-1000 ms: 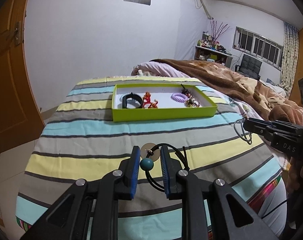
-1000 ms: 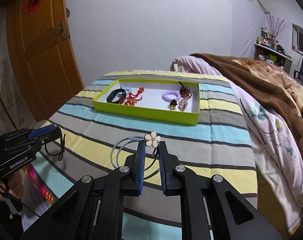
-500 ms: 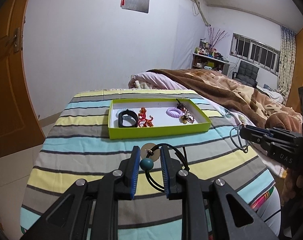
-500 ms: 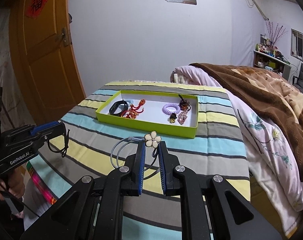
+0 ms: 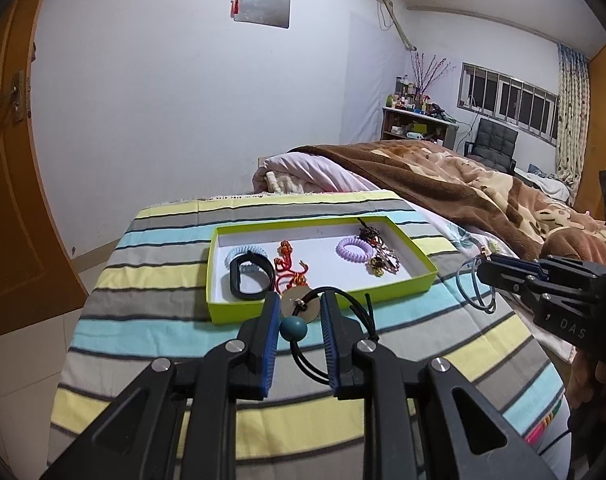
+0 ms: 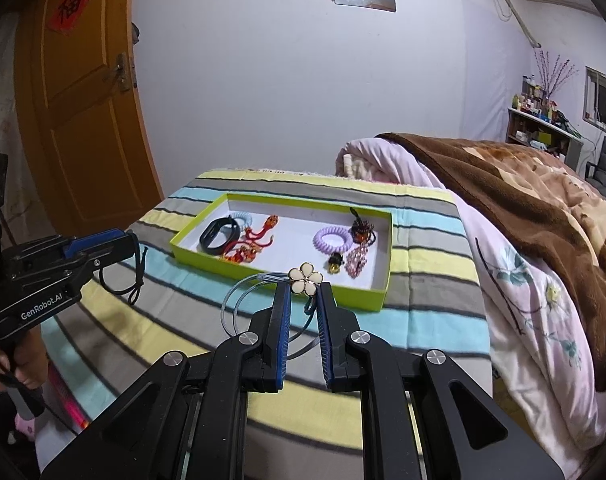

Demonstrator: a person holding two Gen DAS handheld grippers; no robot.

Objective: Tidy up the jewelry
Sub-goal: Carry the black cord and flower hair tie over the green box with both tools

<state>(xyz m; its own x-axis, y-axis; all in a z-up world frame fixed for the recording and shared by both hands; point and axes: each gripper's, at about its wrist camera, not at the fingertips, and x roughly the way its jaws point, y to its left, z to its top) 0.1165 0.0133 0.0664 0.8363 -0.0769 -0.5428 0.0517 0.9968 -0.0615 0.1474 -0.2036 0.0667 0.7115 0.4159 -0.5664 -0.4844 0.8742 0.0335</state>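
Note:
A lime-green tray (image 5: 419,283) (image 6: 359,300) lies on the striped bedspread and holds a black band (image 5: 249,280), a red charm (image 5: 289,266), a purple coil tie (image 5: 353,248) (image 6: 332,240) and dark beaded pieces (image 6: 363,232). My left gripper (image 5: 299,320) is shut on a black hair tie with a teal bead (image 5: 293,329) and a gold disc, held above the tray's near wall. My right gripper (image 6: 305,300) is shut on a blue hair tie with a white flower (image 6: 305,278), held near the tray's near right corner.
The striped bedspread (image 5: 151,332) covers the bed end. A brown blanket (image 5: 443,188) and pink floral quilt (image 6: 523,300) lie to the right. An orange door (image 6: 83,120) stands at the left. A shelf and chair are far back right.
Both grippers have risen and moved forward toward the tray, each still holding its hair tie. The tray now looks closer and is seen more from above.

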